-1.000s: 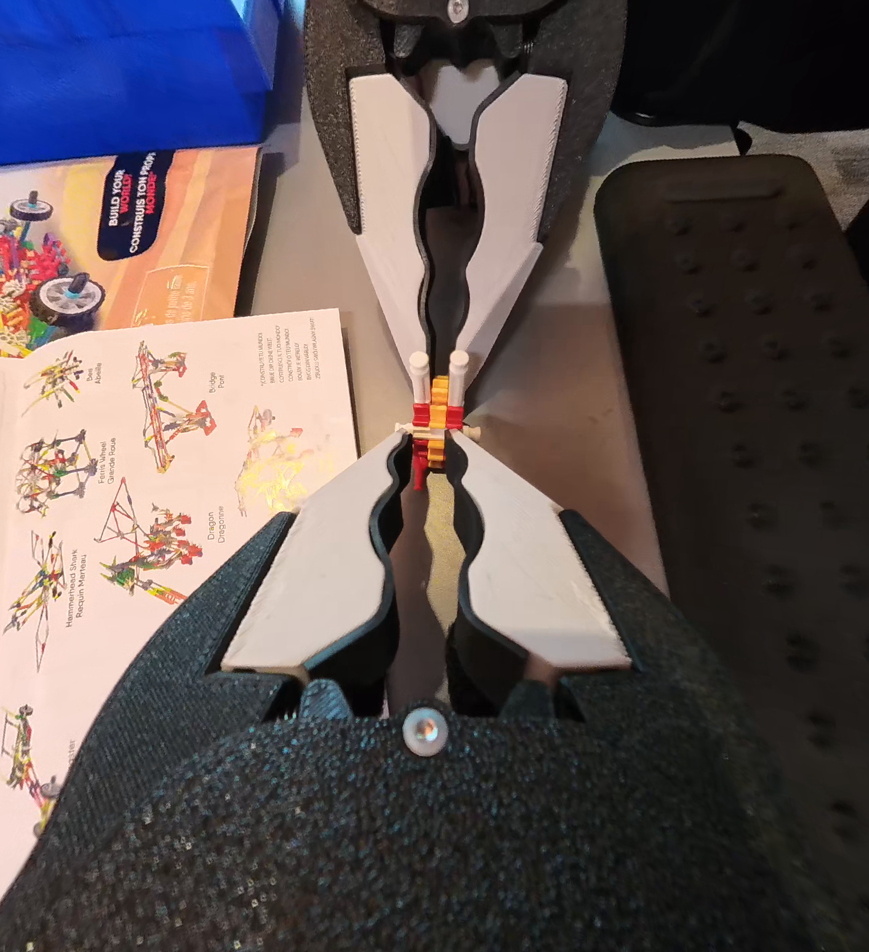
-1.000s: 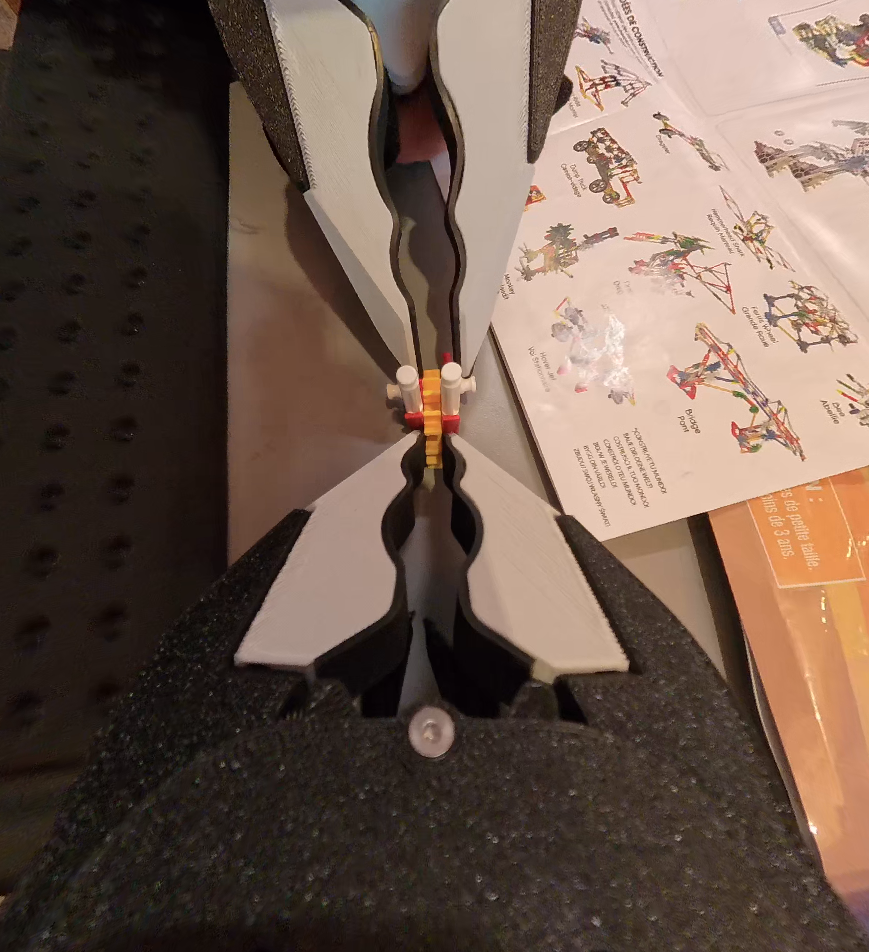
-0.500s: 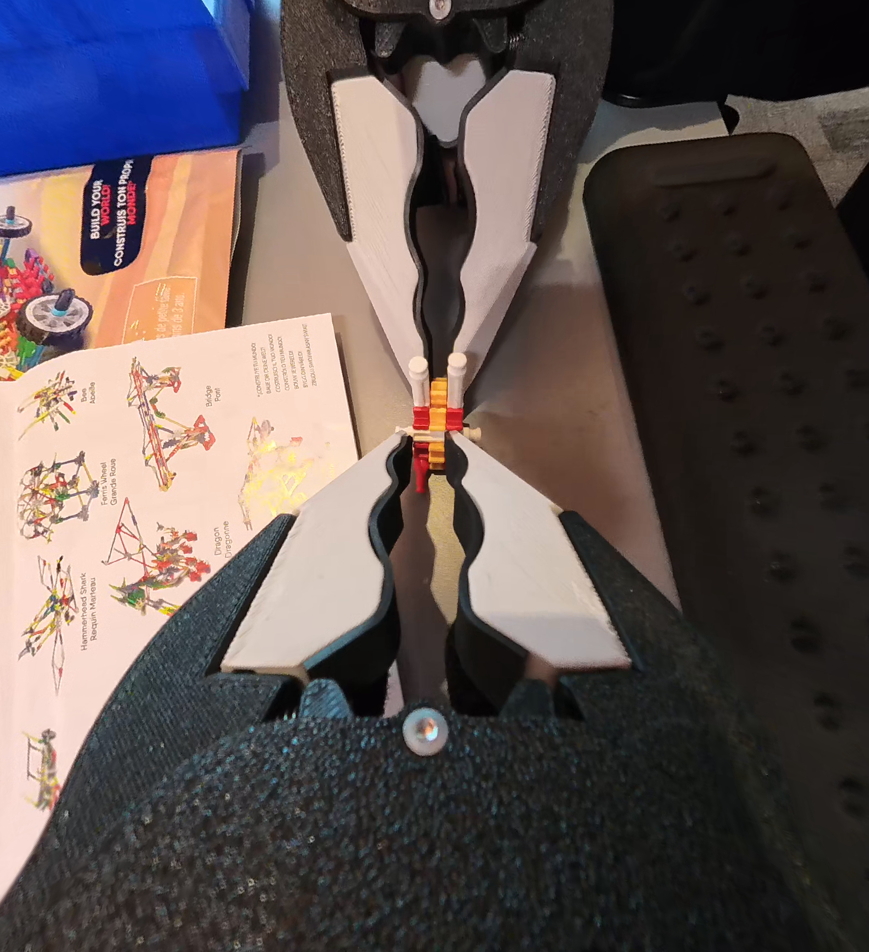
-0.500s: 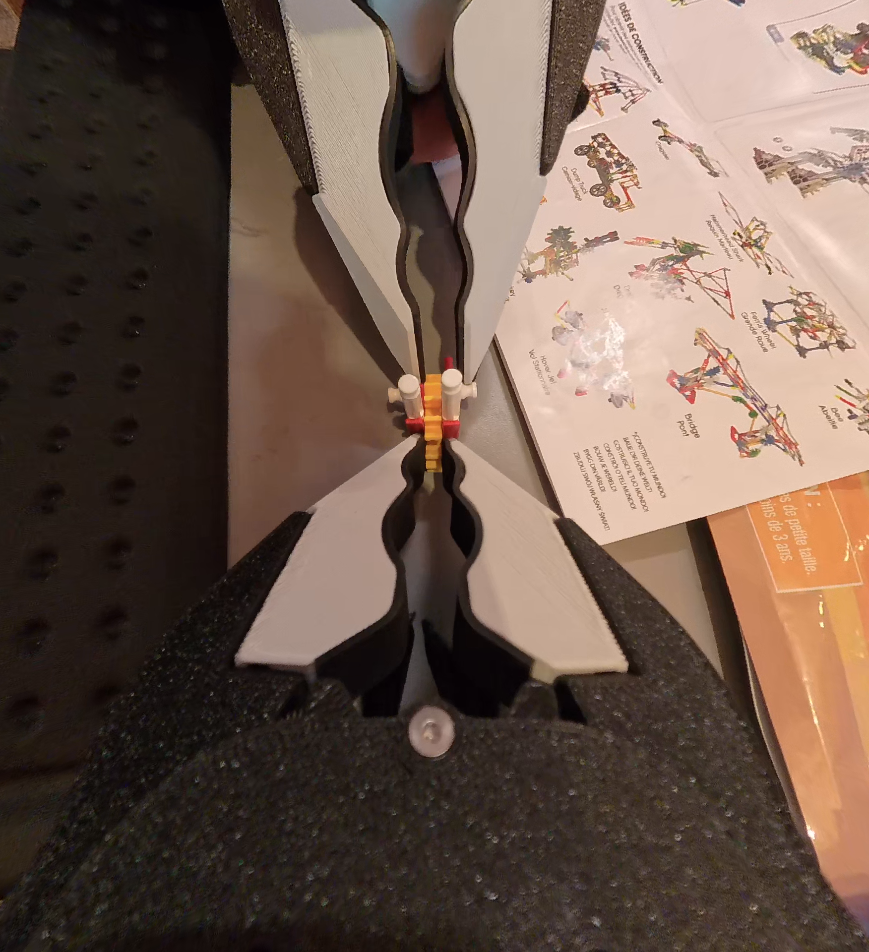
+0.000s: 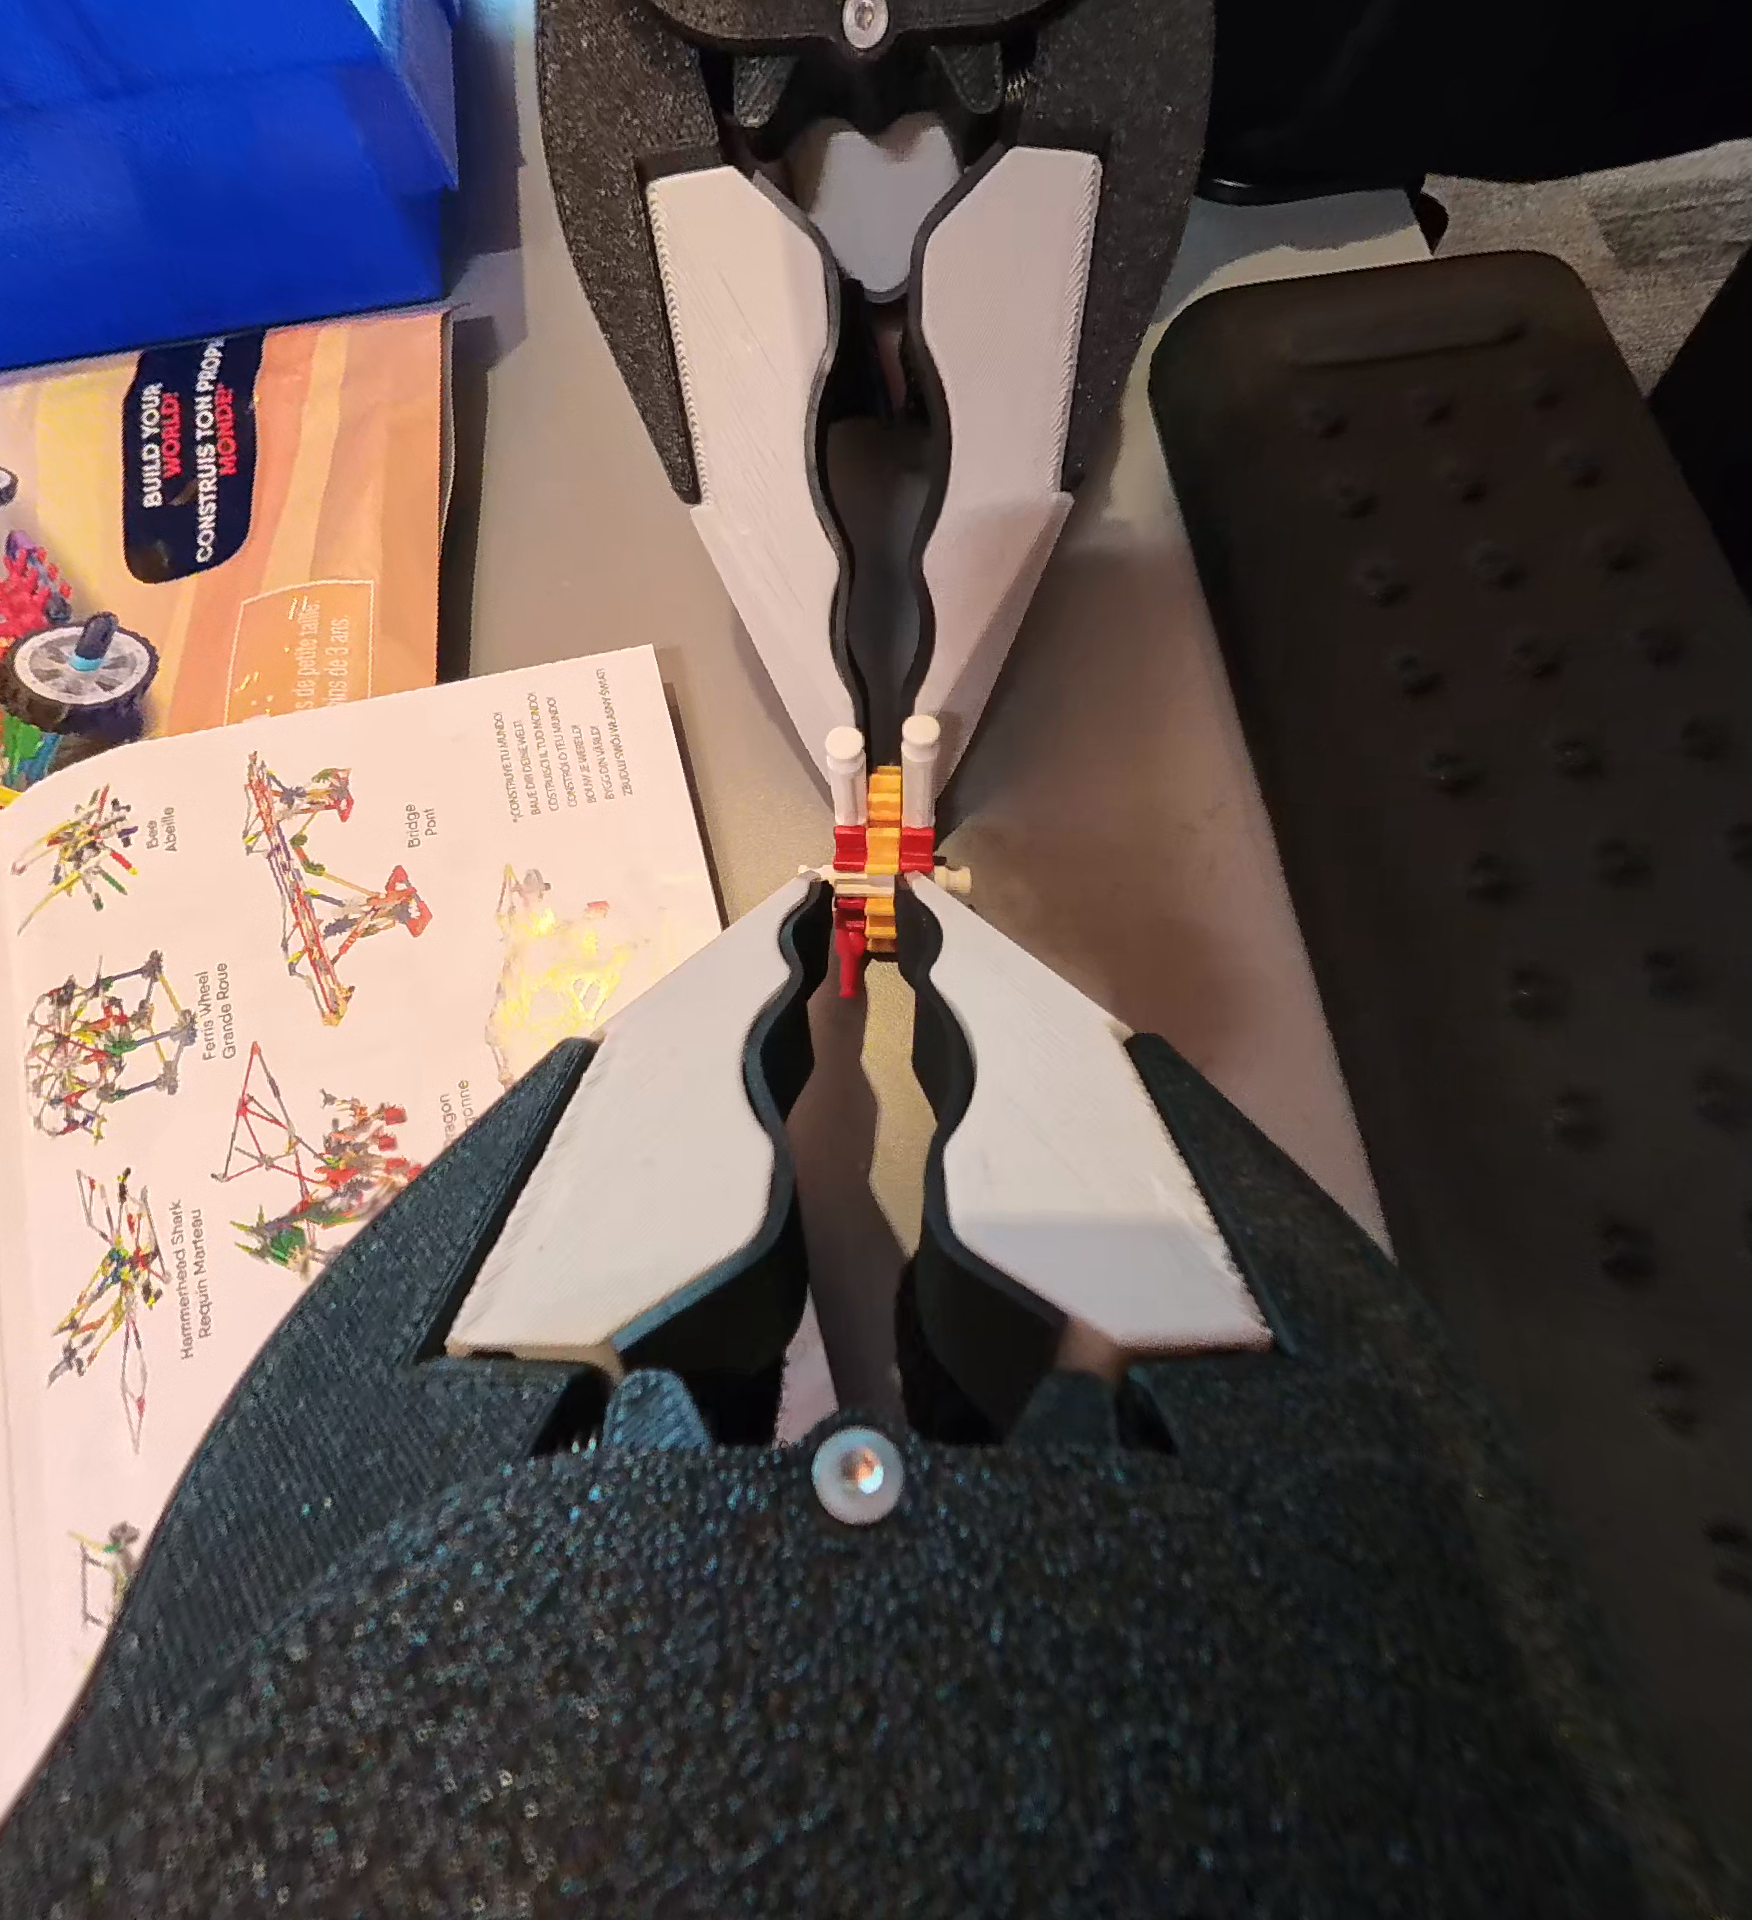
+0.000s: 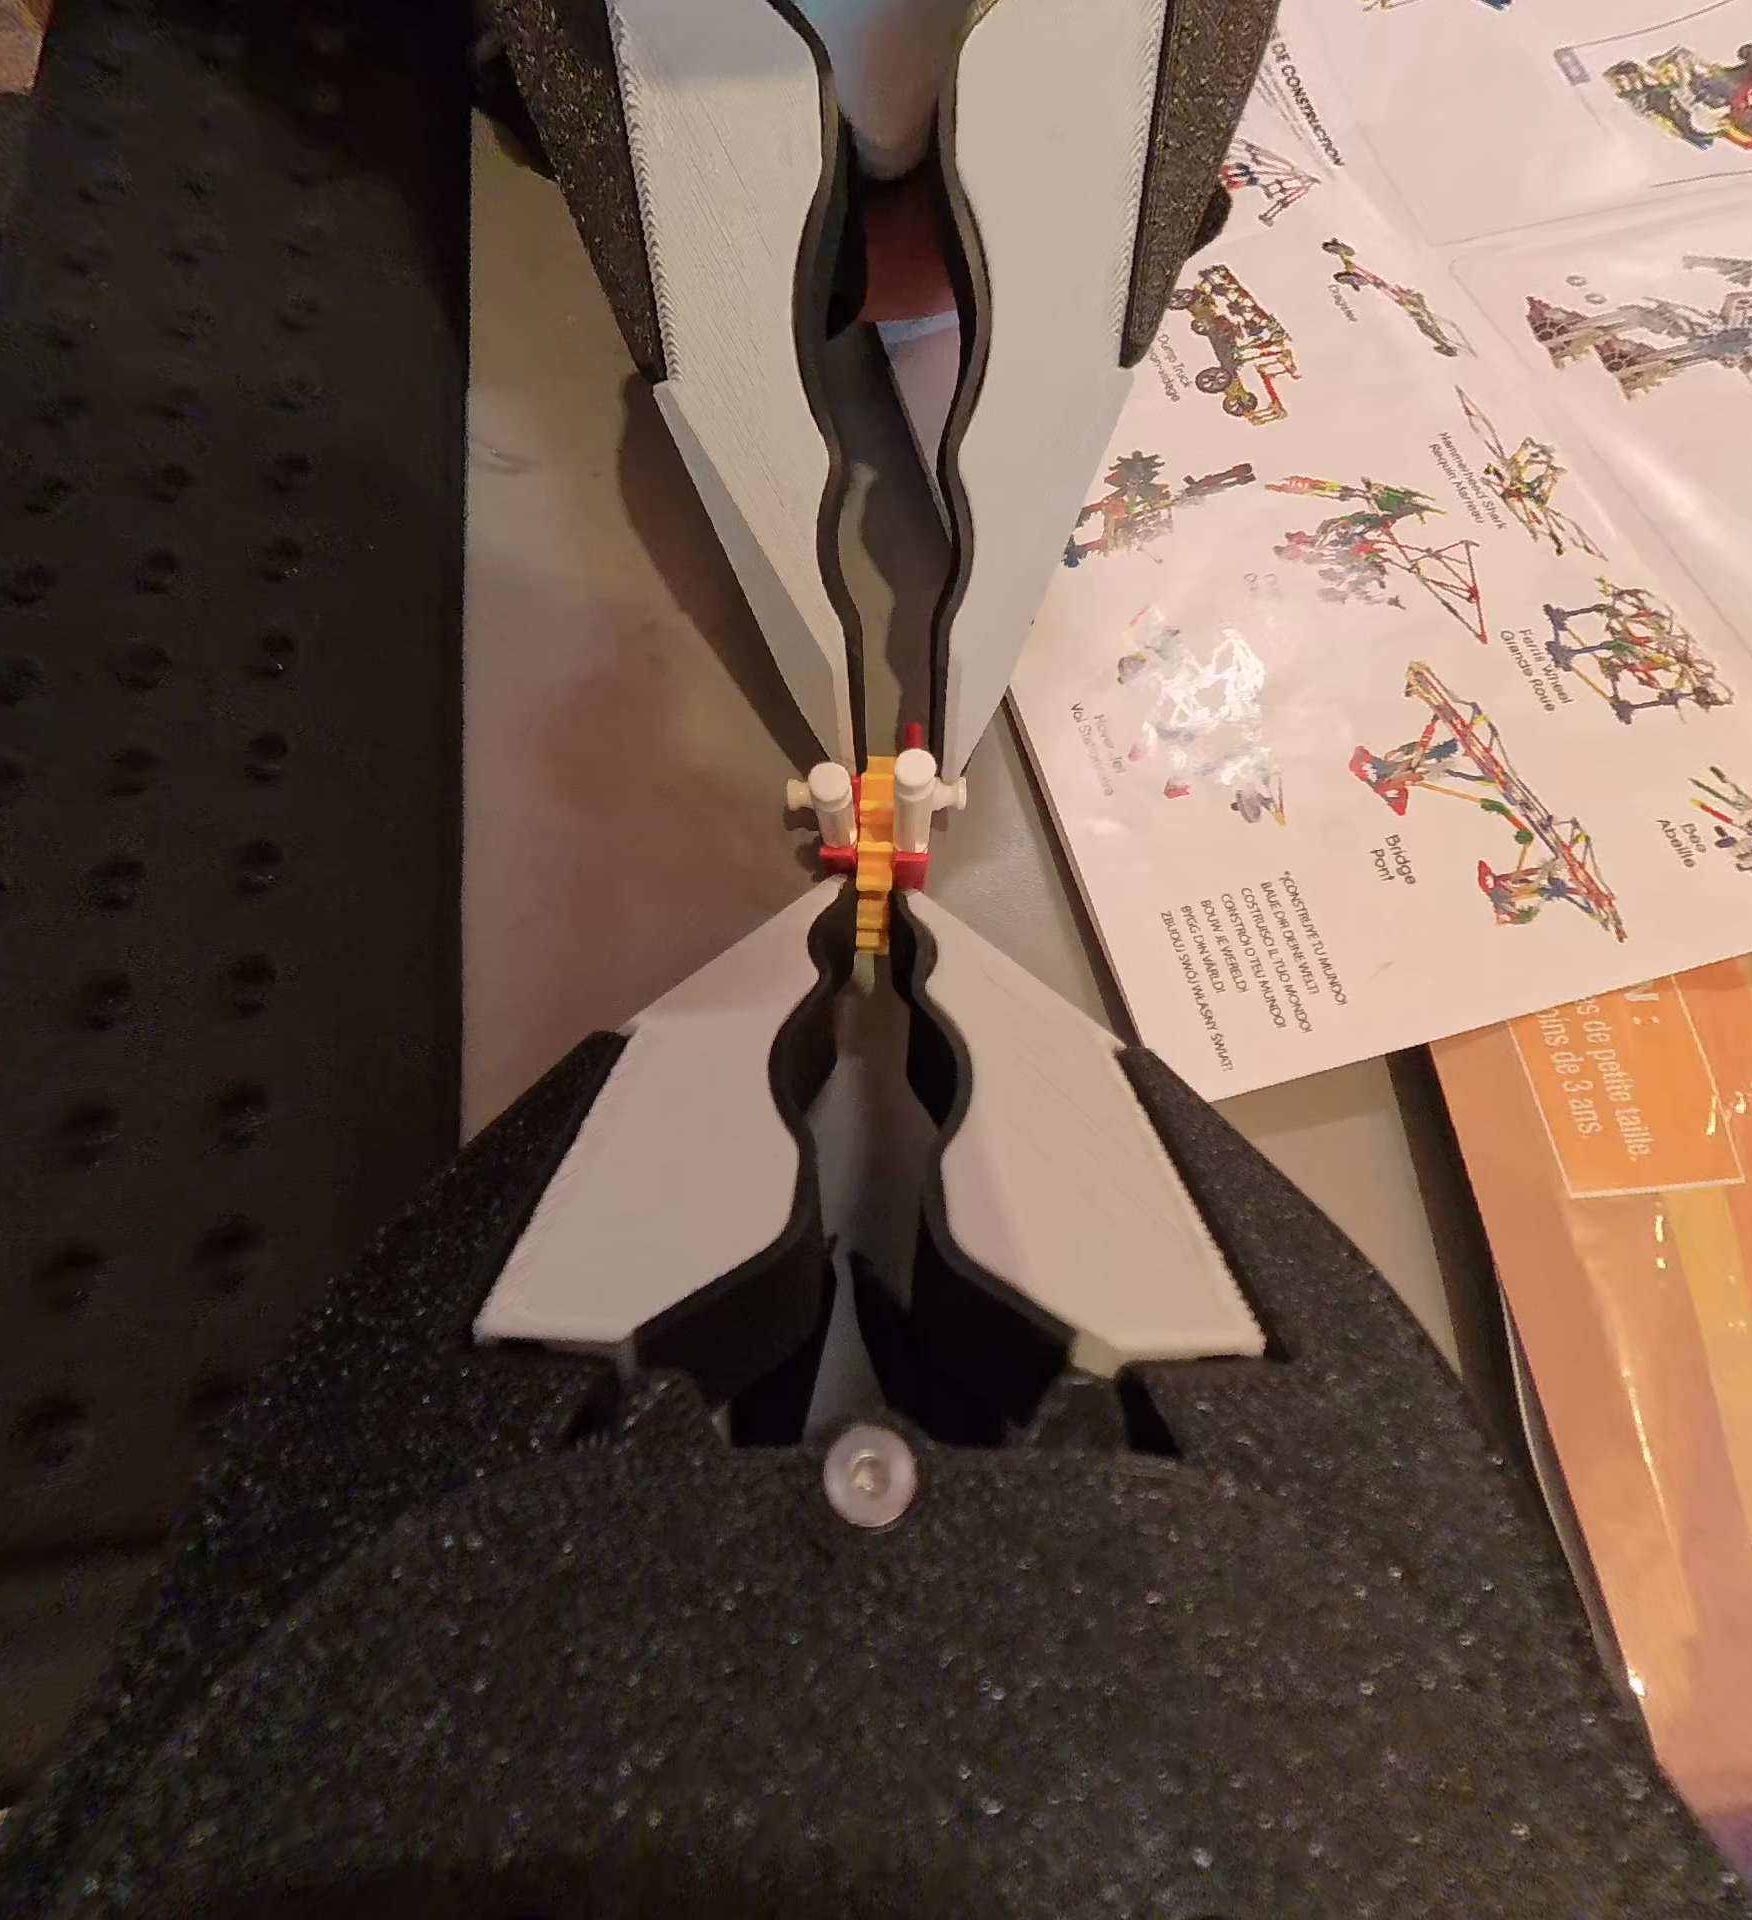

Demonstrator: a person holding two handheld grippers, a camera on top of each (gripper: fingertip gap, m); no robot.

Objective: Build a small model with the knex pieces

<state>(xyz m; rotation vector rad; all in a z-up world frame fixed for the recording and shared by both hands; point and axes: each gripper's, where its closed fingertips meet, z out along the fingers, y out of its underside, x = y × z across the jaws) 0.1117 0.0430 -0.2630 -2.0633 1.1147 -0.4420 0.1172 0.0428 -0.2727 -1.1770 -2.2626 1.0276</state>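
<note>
A small toy assembly (image 5: 880,850) of yellow, red and white plastic pieces is held between both grippers above the grey table. My left gripper (image 5: 864,902) is shut on its near end, where a red rod sticks out. The right gripper comes in from the top of the left wrist view, tip to tip with mine, and pinches the far end by two white pegs. In the right wrist view the same assembly (image 6: 877,831) shows, with my right gripper (image 6: 870,906) shut on its yellow part. The left gripper comes in from the top, shut on the other end.
An open instruction booklet (image 5: 259,997) lies on the table, also in the right wrist view (image 6: 1423,644). An orange toy box (image 5: 228,540) and a blue box (image 5: 155,156) lie beyond it. A black dimpled mat (image 5: 1537,935) borders the grey table strip (image 5: 1111,831). Less than 4 cm separates the two grippers' tips.
Both grippers stay shut on the assembly. The pair has drifted slightly over the table; the booklet and boxes shift a little in view. The grip looks the same.
</note>
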